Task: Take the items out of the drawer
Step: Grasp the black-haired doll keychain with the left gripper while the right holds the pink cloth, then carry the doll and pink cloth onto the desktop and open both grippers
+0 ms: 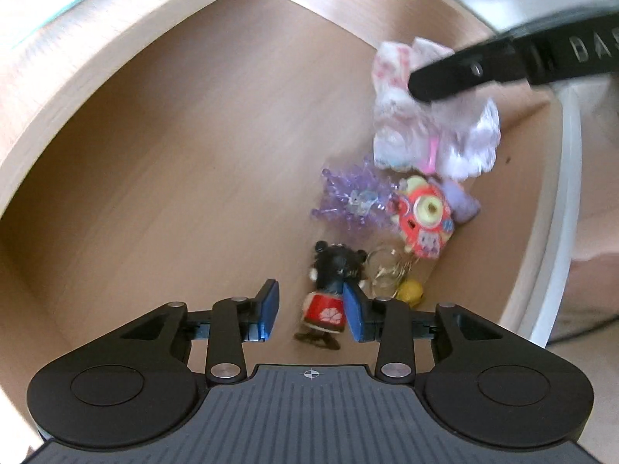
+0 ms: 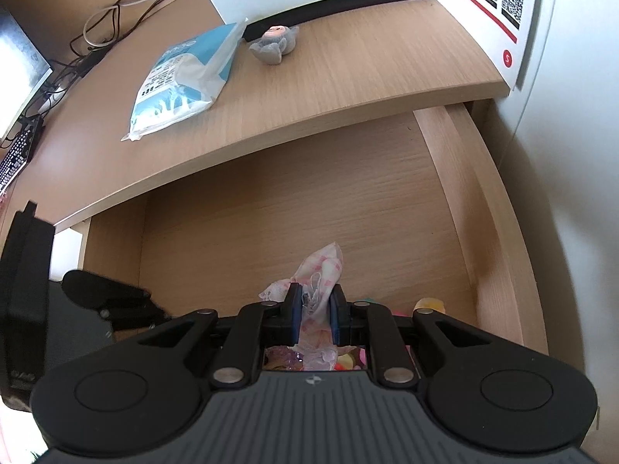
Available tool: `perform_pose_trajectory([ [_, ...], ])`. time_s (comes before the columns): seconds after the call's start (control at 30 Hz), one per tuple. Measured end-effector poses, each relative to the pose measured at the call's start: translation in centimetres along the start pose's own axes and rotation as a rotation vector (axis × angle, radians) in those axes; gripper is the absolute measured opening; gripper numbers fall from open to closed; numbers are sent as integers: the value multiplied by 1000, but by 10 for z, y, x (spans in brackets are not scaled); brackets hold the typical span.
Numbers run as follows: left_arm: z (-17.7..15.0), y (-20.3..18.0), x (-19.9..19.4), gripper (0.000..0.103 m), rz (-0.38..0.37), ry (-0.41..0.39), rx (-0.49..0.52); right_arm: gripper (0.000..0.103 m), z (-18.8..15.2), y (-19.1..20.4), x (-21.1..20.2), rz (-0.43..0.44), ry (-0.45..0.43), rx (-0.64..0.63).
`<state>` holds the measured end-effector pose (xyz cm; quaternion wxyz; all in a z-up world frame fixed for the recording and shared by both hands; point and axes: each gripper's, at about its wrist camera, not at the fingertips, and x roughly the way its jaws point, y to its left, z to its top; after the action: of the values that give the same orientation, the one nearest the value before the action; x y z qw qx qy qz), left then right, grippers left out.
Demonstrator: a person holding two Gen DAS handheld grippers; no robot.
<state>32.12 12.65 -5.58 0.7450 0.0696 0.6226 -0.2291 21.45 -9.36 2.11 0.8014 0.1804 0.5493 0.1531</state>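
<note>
The wooden drawer (image 1: 185, 162) stands pulled out. In the left wrist view my left gripper (image 1: 311, 309) points down into it, open. A small black-headed doll in a red dress (image 1: 327, 311) stands between its blue pads, and the left pad is clear of it. My right gripper (image 2: 315, 305) is shut on a pink-and-white cloth (image 2: 323, 266), which bunches out above and below its pads over the drawer floor (image 2: 290, 201). The left wrist view shows the same cloth (image 1: 394, 116) hanging from the right gripper's black fingers (image 1: 445, 73).
Near the drawer's front wall lie a purple crystal piece (image 1: 352, 197), a red-pink toy (image 1: 423, 216), a clear ring (image 1: 383, 270) and a yellow bell (image 1: 410, 292). The desk top (image 2: 348, 89) bears a blue-white packet (image 2: 185, 77), a grey plush (image 2: 274, 44) and a white box (image 2: 503, 0).
</note>
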Motion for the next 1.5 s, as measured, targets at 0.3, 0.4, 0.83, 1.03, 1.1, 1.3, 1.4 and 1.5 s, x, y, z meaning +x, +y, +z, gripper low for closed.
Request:
perform_pose_trajectory([
  [0.3, -6, -15, 17, 34, 30, 14, -60, 14, -7, 2, -3, -8, 4, -20],
  [0.4, -9, -15, 12, 33, 20, 38, -115, 14, -12, 3, -8, -18, 1, -37],
  [0.83, -7, -7, -130, 31, -75, -459, -313, 14, -15, 17, -73, 23, -142, -93],
  [1.03, 45, -4, -170, 31, -12, -722, -306, 14, 1, 22, -101, 36, -241, -111],
  [1.1, 58, -5, -181, 31, 4, -781, -284, 14, 5, 22, -103, 37, -250, -118],
  [1.3, 116, 20, -153, 32, 69, -803, -333, 14, 15, 18, -104, 22, -264, -100],
  [1.4, 130, 45, -123, 30, 79, -747, -423, 14, 18, 14, -104, 13, -274, -99],
  [1.5, 130, 61, -113, 30, 147, -761, -515, 14, 22, 7, -97, 16, -267, -87],
])
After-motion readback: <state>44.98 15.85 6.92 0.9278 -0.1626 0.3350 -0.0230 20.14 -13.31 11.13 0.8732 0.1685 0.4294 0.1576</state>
